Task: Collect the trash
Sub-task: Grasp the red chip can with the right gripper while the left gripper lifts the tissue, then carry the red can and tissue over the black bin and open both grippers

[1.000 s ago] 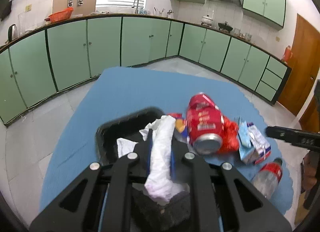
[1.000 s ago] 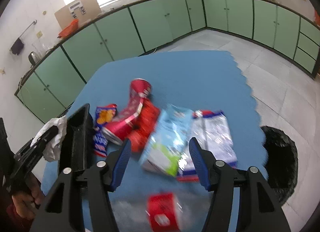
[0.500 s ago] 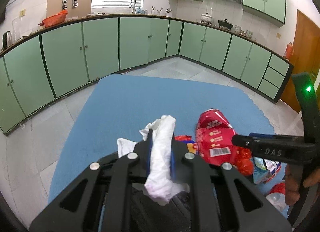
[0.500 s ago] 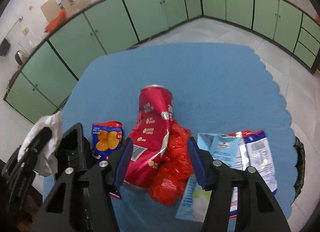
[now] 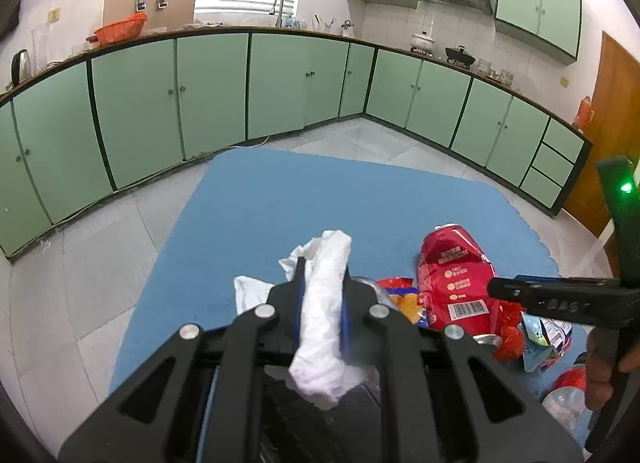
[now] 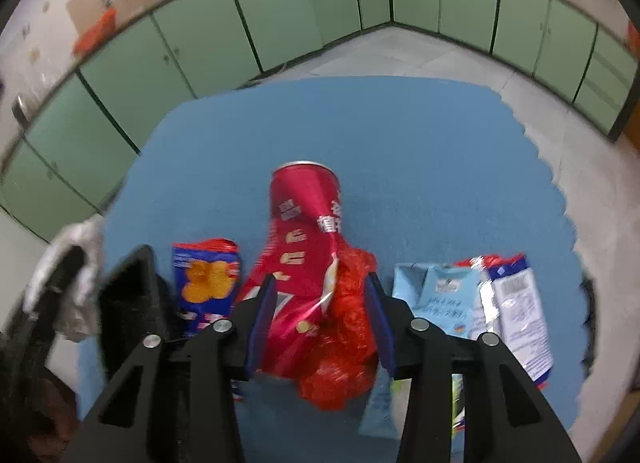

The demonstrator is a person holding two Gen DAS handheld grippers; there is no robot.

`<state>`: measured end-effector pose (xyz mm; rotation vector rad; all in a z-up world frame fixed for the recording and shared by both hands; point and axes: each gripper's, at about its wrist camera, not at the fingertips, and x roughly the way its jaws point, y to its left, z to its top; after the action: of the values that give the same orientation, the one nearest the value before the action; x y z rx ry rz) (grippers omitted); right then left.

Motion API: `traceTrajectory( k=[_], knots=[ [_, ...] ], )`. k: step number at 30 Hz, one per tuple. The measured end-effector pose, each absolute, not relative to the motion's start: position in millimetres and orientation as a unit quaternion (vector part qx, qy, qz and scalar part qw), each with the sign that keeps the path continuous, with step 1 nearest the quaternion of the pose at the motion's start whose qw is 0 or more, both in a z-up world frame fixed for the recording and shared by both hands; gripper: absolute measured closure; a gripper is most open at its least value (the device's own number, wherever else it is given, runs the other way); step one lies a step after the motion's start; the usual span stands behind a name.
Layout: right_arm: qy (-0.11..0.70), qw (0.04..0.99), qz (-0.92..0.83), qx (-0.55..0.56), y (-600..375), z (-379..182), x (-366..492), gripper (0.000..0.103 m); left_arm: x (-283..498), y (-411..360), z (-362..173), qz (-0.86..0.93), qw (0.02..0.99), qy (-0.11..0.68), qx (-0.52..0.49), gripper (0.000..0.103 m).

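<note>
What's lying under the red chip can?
The red chip can rests on the blue mat, overlapping a crumpled red wrapper. Whatever is beneath both stays covered.

right wrist view's pretty blurry; plastic bottle [image 5: 568,395] at 4 o'clock is half hidden behind the right gripper [image 5: 520,291].

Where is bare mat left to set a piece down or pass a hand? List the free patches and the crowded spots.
Free: the far half of the blue mat, from the red can out to the cabinets, and the strip right of the can.
Crowded: the near edge, where the black bin, orange snack bag, red wrapper and pale-blue packets lie.
</note>
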<state>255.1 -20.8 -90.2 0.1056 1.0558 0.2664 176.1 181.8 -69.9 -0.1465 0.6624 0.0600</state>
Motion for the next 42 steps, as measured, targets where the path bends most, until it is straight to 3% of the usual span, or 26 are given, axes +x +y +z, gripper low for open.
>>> traceTrajectory(
  k=[7, 16, 25, 27, 29, 38, 42],
  knots=[
    [0.514, 0.845, 0.140, 0.059, -18.3, -96.7, 255.0, 0.066, 178.4, 182.7, -69.6, 0.024, 0.943, 0.324, -0.071, 0.090],
    [0.509, 0.839, 0.186, 0.055, -0.3, -94.6, 263.9, 0.064, 178.7, 184.1, -70.5, 0.019, 0.942, 0.327, -0.076, 0.090],
    [0.574, 0.781, 0.211, 0.123, 3.0, -133.8, 295.2, 0.062, 177.6, 181.0, -69.4, 0.020, 0.942, 0.327, -0.074, 0.090],
    [0.581, 0.771, 0.213, 0.150, -0.9, -141.6, 299.8, 0.068, 177.3, 181.1, -69.7, 0.021, 0.942, 0.327, -0.073, 0.090],
    [0.574, 0.770, 0.223, 0.168, -1.9, -141.3, 298.2, 0.081, 177.3, 181.5, -70.4, 0.023, 0.941, 0.328, -0.073, 0.090],
    [0.534, 0.798, 0.229, 0.162, -20.8, -111.1, 283.1, 0.097, 179.0, 168.6, -66.2, 0.011, 0.942, 0.329, -0.068, 0.090],
    [0.525, 0.804, 0.230, 0.158, -31.7, -96.0, 275.2, 0.099, 180.4, 153.2, -61.8, -0.003, 0.943, 0.326, -0.062, 0.090]
  ],
)
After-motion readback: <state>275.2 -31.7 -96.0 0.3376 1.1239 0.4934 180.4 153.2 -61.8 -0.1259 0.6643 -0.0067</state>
